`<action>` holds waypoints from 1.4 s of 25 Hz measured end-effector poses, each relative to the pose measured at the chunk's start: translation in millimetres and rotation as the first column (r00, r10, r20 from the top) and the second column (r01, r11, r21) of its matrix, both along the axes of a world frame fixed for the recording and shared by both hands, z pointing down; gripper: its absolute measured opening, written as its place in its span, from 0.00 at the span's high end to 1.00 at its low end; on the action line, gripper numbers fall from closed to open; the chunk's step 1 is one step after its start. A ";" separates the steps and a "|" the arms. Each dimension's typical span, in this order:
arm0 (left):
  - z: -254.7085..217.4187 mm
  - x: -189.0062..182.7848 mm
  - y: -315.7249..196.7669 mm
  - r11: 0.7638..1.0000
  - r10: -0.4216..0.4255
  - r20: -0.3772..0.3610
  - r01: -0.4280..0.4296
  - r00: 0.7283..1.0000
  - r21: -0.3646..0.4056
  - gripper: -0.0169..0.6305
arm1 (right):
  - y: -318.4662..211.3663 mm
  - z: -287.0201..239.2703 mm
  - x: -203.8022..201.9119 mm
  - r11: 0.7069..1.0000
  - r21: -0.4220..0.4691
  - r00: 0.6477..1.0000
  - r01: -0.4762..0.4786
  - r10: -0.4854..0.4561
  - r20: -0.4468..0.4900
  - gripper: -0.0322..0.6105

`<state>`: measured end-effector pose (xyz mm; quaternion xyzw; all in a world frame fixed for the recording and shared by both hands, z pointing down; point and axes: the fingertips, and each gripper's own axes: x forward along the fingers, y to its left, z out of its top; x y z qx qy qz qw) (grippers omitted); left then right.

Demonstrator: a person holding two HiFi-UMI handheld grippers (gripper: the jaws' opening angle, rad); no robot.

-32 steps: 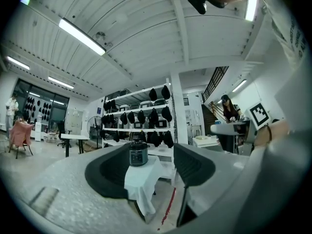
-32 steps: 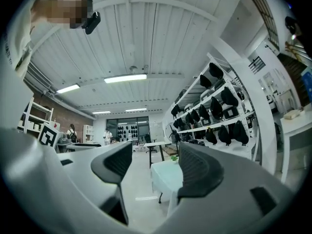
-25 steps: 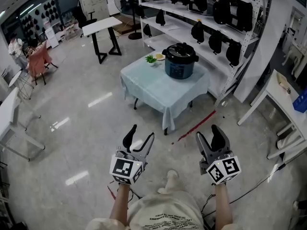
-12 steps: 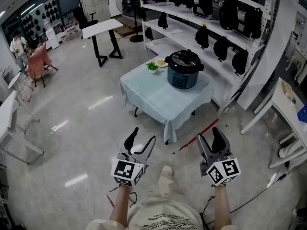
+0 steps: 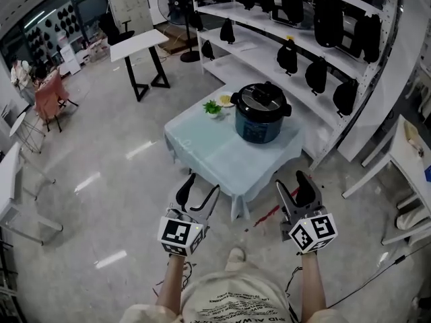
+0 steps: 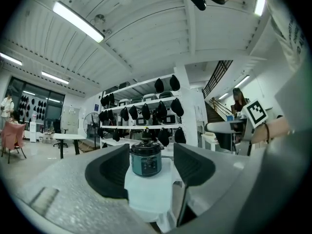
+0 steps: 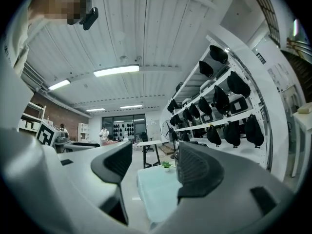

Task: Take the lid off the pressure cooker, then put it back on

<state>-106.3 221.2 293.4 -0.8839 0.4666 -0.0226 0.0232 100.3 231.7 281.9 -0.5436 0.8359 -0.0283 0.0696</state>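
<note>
A dark blue pressure cooker (image 5: 261,121) with its black lid (image 5: 261,99) on stands at the far side of a small table draped in a pale cloth (image 5: 222,157). My left gripper (image 5: 200,193) and right gripper (image 5: 293,188) are held side by side short of the table's near edge, both open and empty. In the left gripper view the cooker (image 6: 146,159) shows straight ahead between the open jaws of the left gripper (image 6: 150,168). The right gripper view has the table (image 7: 155,186) between the jaws of the right gripper (image 7: 152,167); the right jaw hides most of the cooker.
A small green plant (image 5: 212,106) and a plate (image 5: 225,100) sit beside the cooker. White shelves (image 5: 303,52) holding several black cookers stand behind the table. A red streak (image 5: 266,215) marks the floor by the table's corner. Another white table (image 5: 138,44) stands farther back.
The whole view has closed in on the table: the cooker and cloth now sit nearer and larger, just beyond both grippers. The jaws stay open the same width.
</note>
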 end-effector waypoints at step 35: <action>19.7 61.5 -236.5 0.987 0.149 0.015 -0.147 0.989 -0.058 0.56 | -210.7 26.3 39.3 0.994 -0.075 0.997 -0.081 0.081 -0.003 0.51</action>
